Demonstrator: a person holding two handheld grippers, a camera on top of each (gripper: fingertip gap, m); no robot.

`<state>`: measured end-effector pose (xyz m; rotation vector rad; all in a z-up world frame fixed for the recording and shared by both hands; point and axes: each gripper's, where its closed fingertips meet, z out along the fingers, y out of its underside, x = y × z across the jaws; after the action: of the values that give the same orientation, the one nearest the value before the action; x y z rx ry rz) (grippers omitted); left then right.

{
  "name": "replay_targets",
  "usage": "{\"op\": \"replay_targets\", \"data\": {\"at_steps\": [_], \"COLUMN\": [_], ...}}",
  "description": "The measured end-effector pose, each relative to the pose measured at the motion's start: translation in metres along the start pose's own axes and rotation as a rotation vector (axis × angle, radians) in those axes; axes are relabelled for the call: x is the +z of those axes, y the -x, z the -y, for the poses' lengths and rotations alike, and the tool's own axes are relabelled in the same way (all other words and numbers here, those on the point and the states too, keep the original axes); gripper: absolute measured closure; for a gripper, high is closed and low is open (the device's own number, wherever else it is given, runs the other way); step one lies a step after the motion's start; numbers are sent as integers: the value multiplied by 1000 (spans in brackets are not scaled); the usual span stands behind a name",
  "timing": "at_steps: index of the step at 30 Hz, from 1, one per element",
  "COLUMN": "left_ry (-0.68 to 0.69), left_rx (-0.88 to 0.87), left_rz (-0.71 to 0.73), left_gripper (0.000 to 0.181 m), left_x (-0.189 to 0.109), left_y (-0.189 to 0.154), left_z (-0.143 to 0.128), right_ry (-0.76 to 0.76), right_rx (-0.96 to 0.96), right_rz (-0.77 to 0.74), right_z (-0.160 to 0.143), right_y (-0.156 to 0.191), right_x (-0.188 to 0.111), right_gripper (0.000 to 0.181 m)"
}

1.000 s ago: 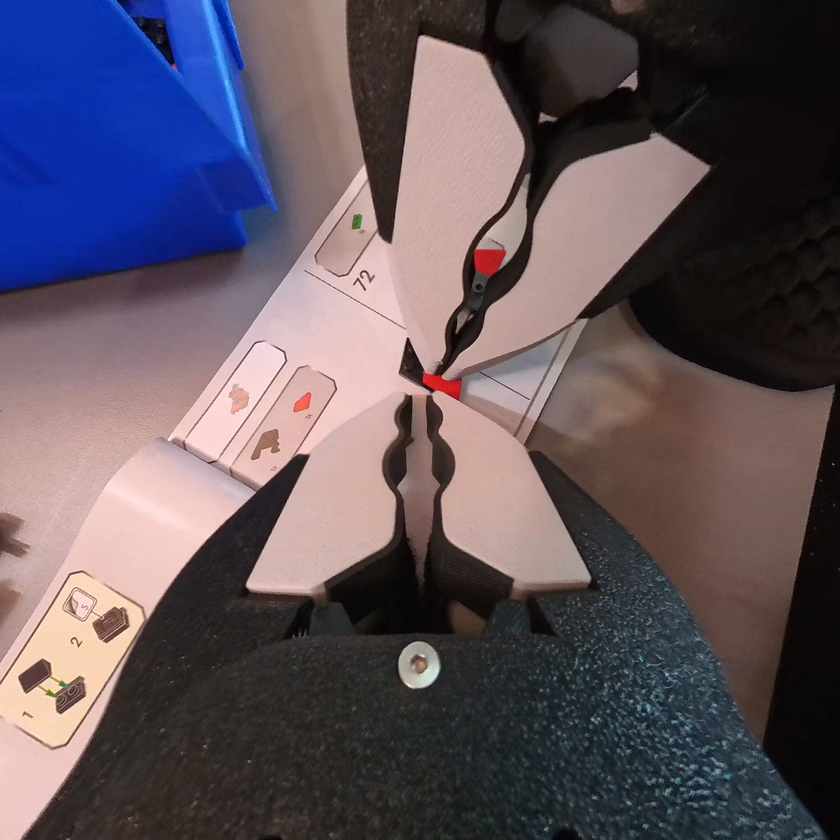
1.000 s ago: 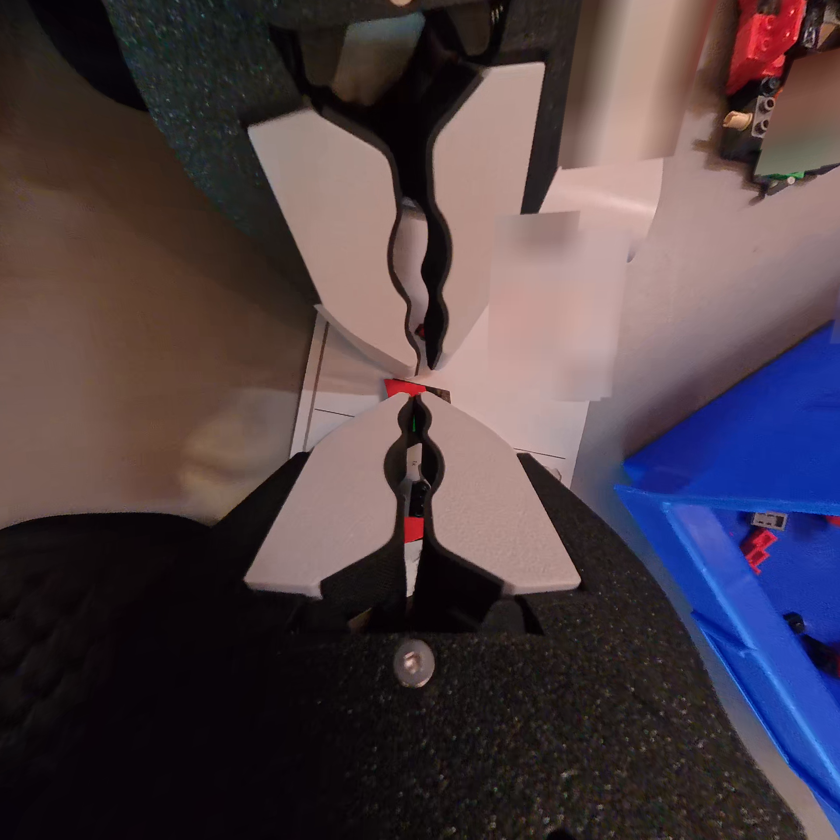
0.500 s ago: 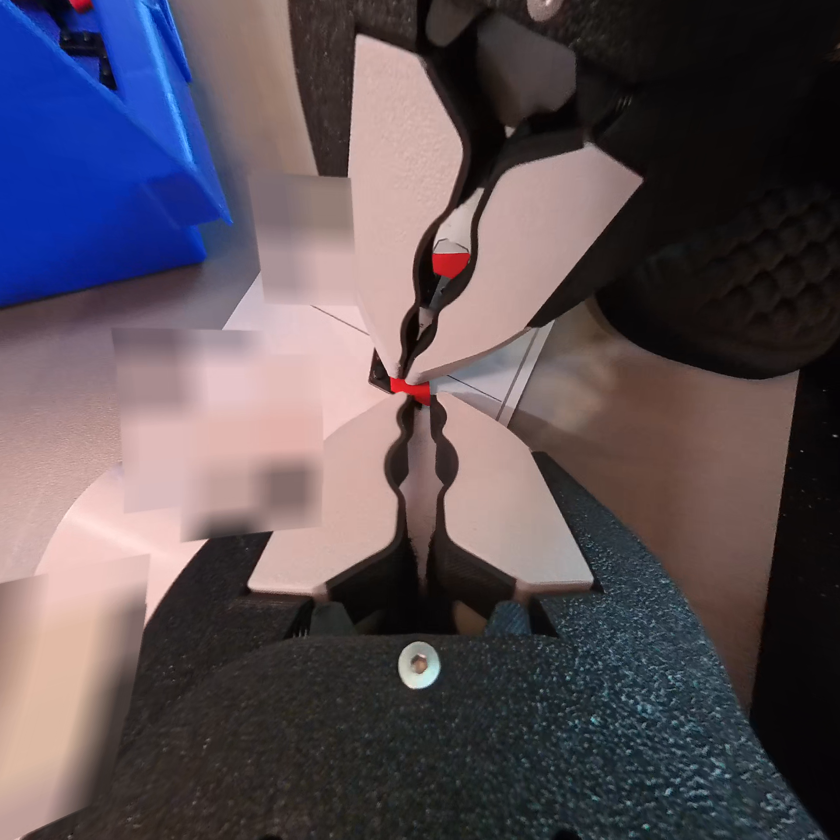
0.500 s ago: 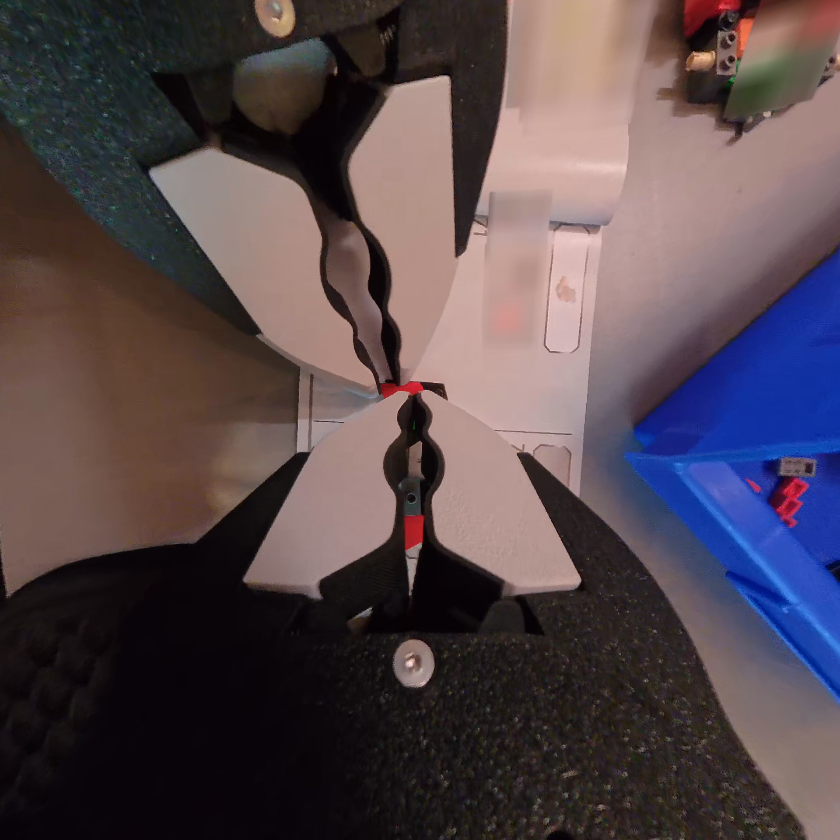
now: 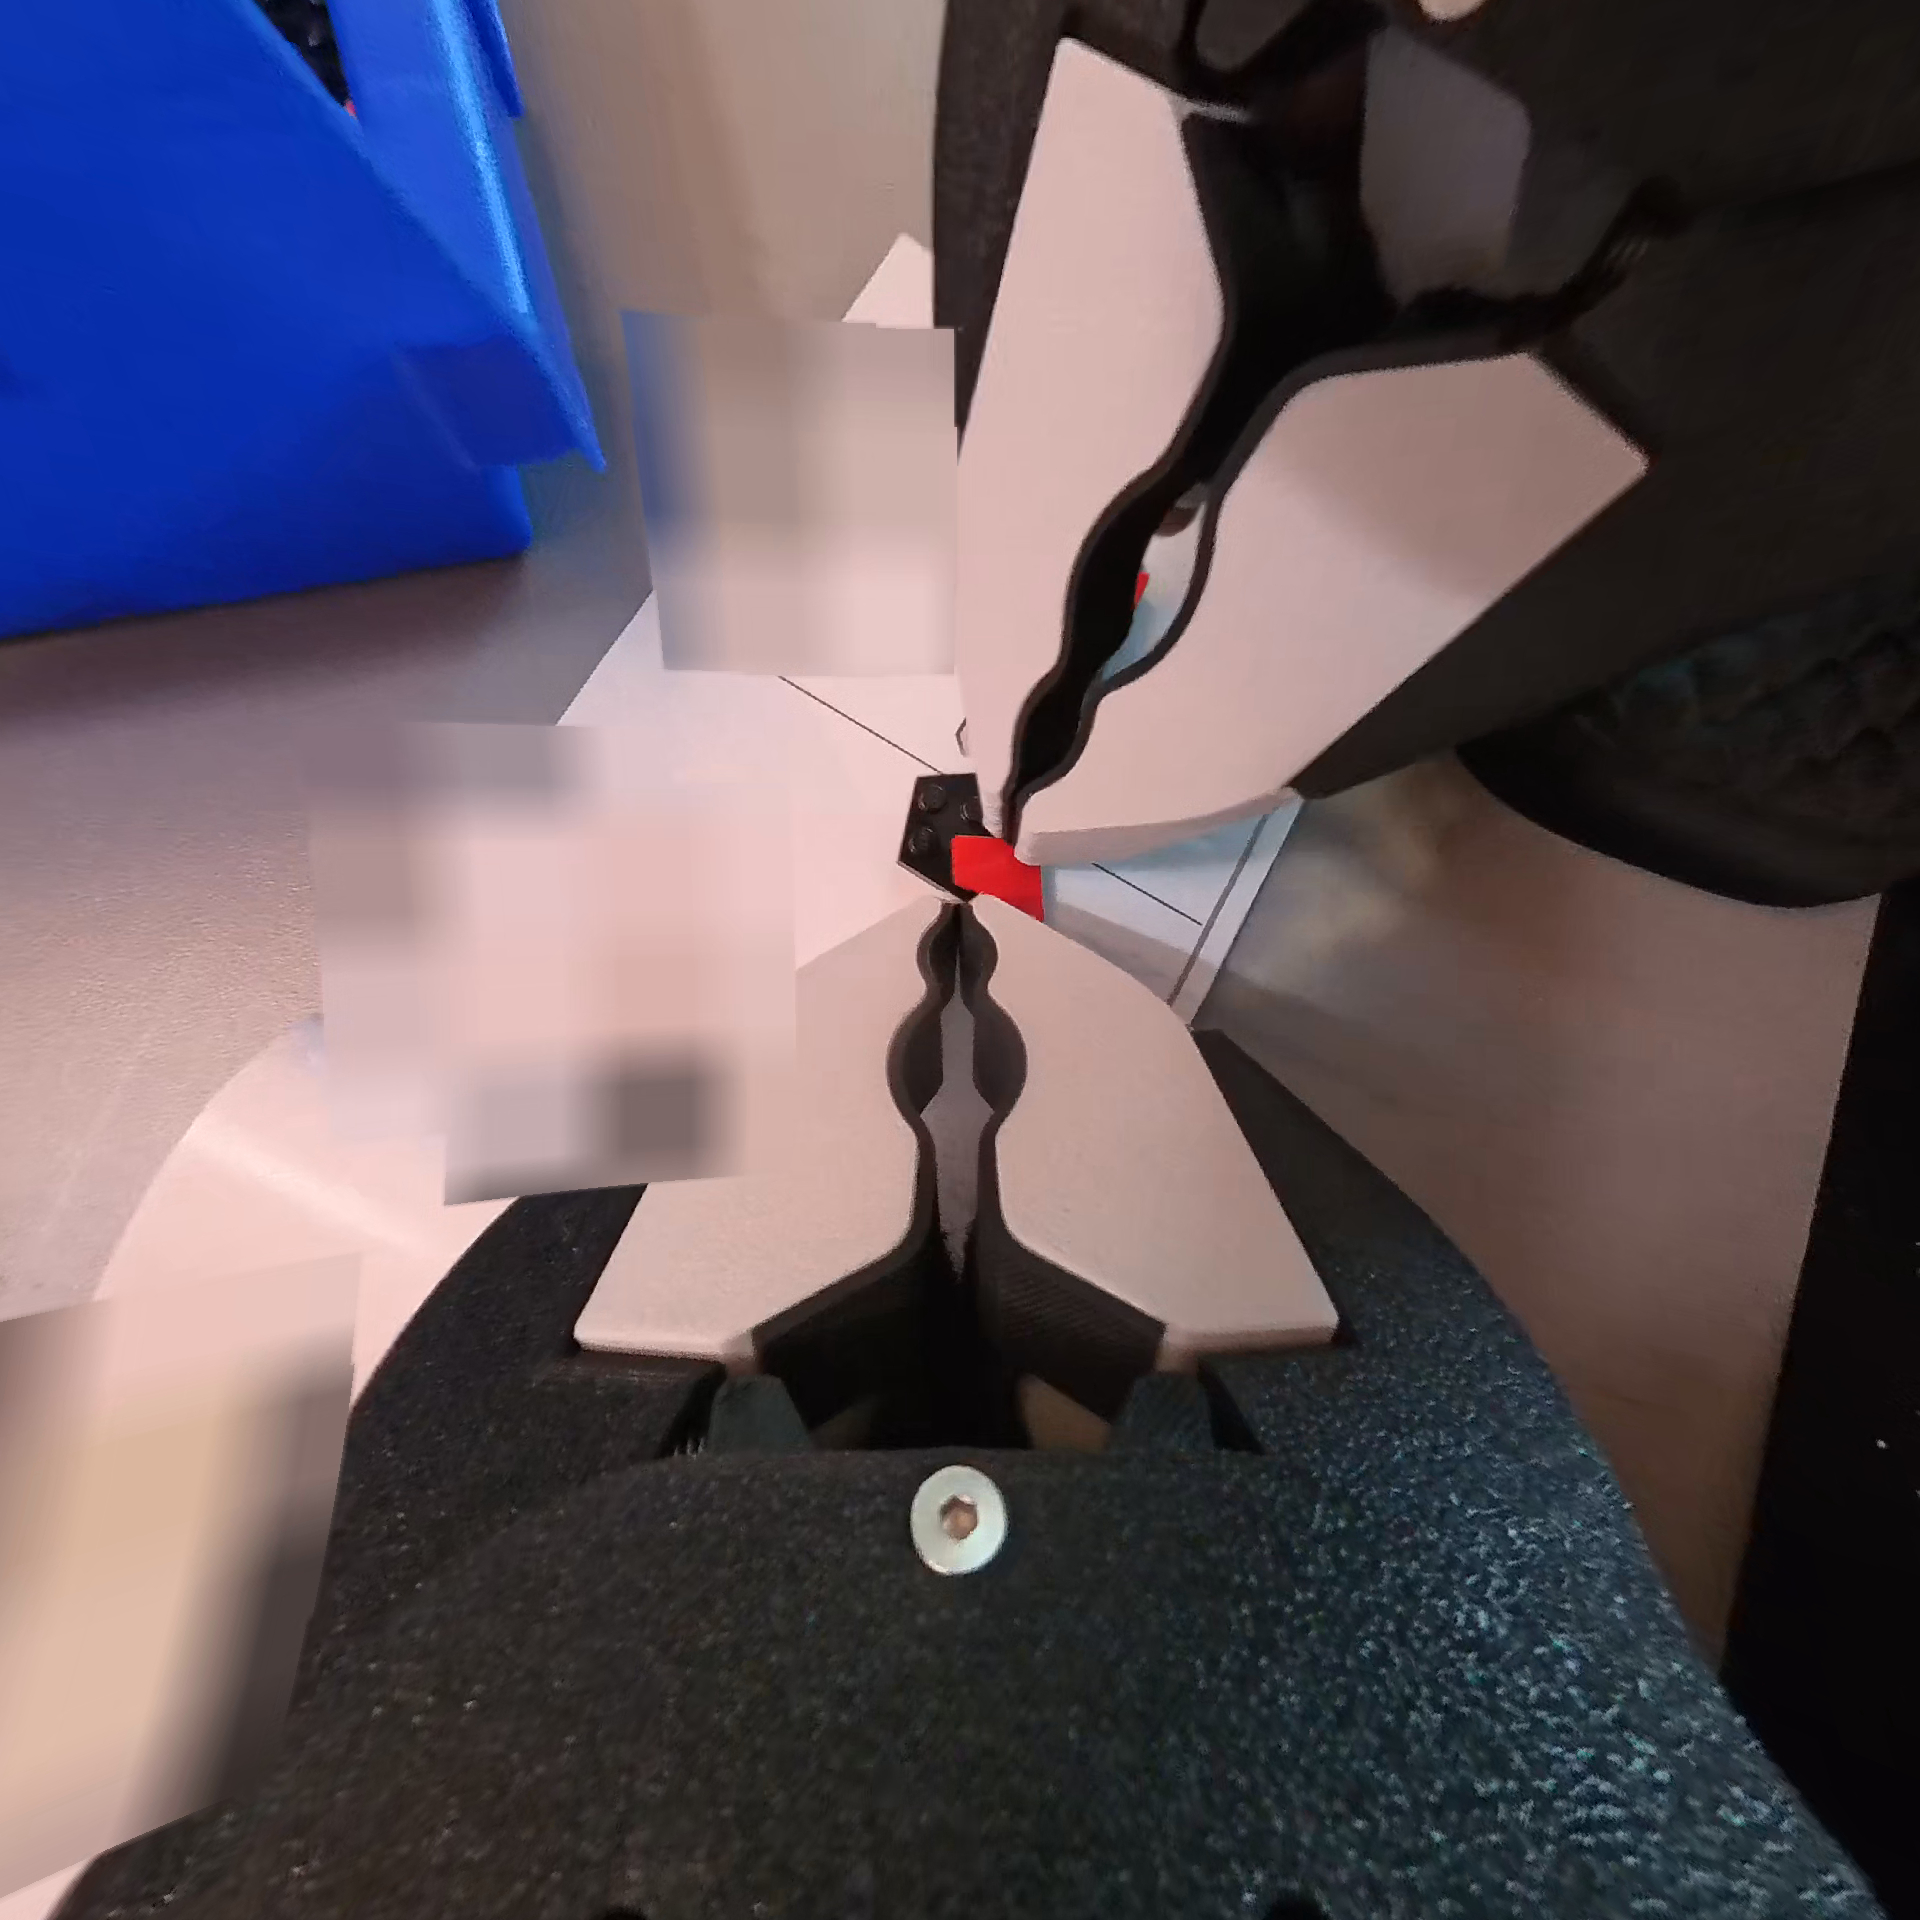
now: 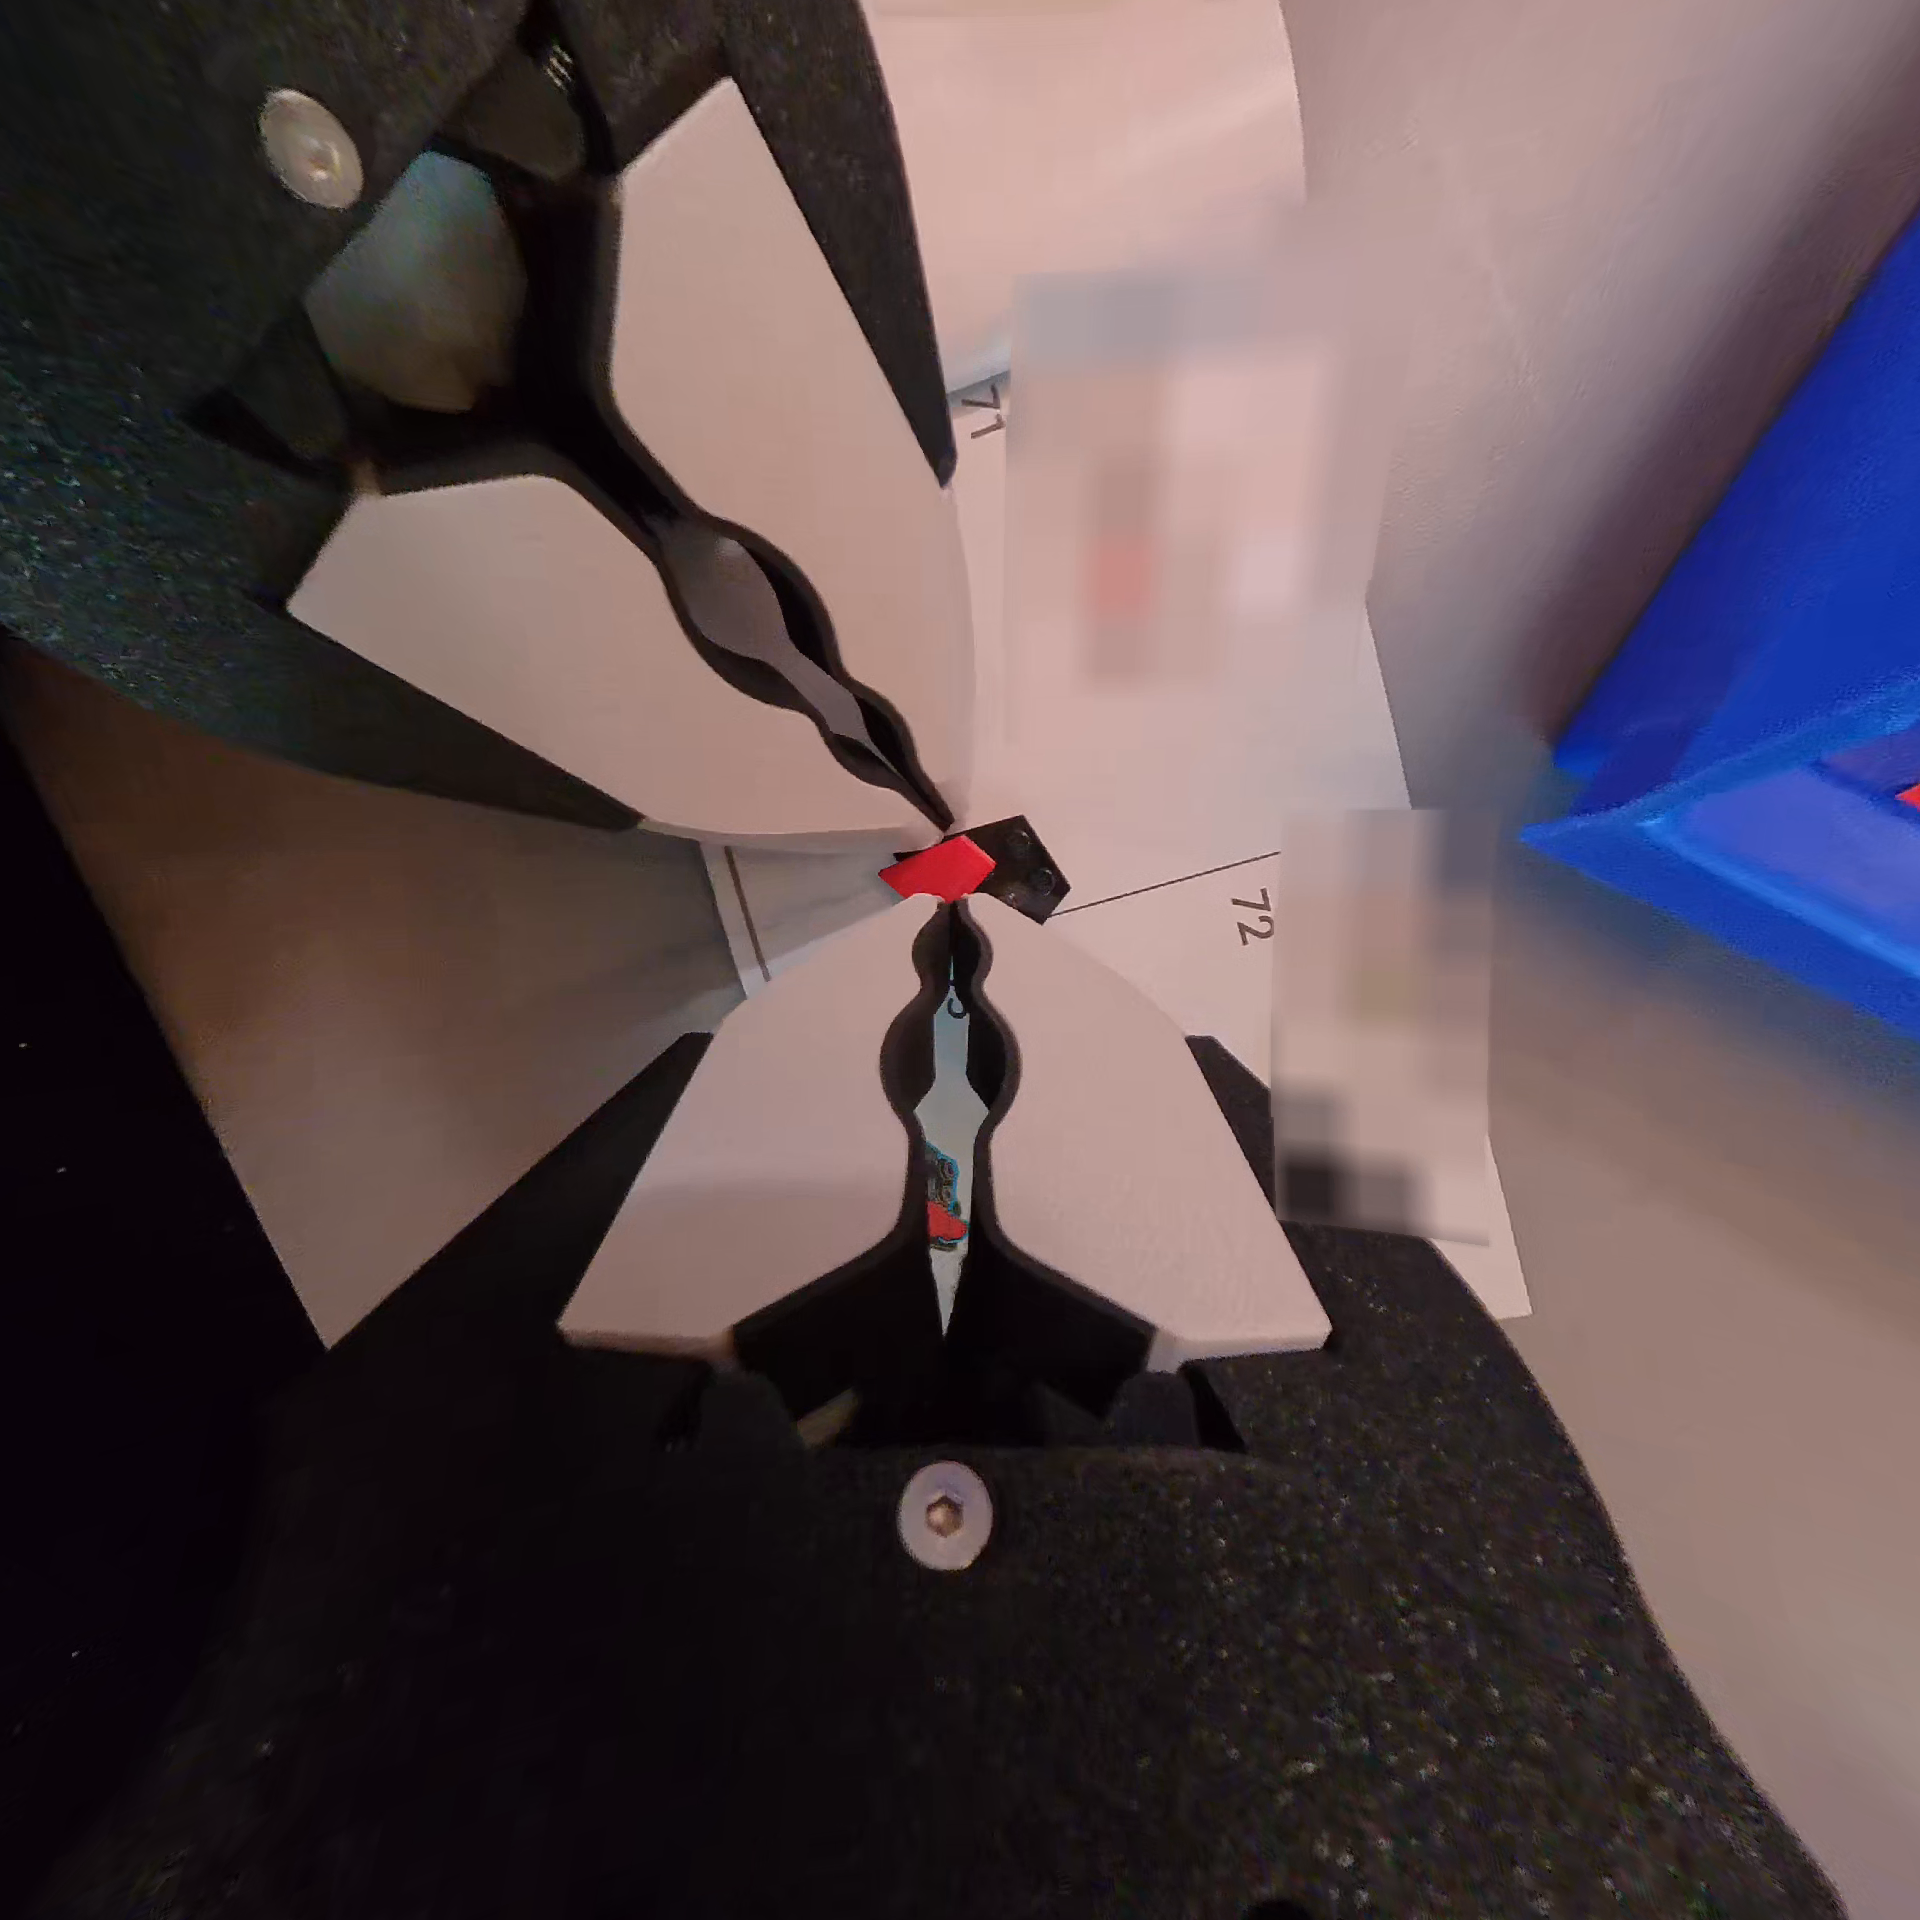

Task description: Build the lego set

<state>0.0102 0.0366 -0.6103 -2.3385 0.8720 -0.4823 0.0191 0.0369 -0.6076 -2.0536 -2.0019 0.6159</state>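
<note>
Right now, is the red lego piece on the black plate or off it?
On it, apparently: the red piece overlaps one end of the black plate, whose other studs stay bare. Fully pressed down: cannot tell.

Left gripper (image 5: 954, 906): at the bottom centre of the left wrist view, its tips just below the two small pieces.
Right gripper (image 5: 1010, 823): comes from the upper right in that view, tip to tip with the left gripper.
Tile (image 5: 1000, 865): between the two pairs of tips, on top of the studded plate (image 5: 938, 821), toward the right gripper's side.
Studded plate: sticks out to the left of the tile in the left wrist view, to the right of it in the right wrist view.
Instruction booklet (image 6: 1132, 831): lies on the table (image 5: 187, 831), under both grippers.
Bin (image 5: 239, 312): on the table, at far left of the booklet in the left wrist view.
</note>
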Motion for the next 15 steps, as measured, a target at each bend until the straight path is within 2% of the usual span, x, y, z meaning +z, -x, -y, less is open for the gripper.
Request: {"op": "replay_targets", "data": {"at_steps": [7, 15], "left_ry": [-4, -14], "left_rx": [-6, -14], "left_rz": [32, 54], "left_gripper": [181, 181], "left_x": [-3, -3], "left_y": [3, 7], "left_z": [1, 3], "right_ry": [-58, -75], "right_rx": [44, -68], "right_rz": [-12, -59], "right_z": [4, -1], "right_y": [-5, -2], "right_x": [-2, -6], "right_gripper": [181, 181]}}
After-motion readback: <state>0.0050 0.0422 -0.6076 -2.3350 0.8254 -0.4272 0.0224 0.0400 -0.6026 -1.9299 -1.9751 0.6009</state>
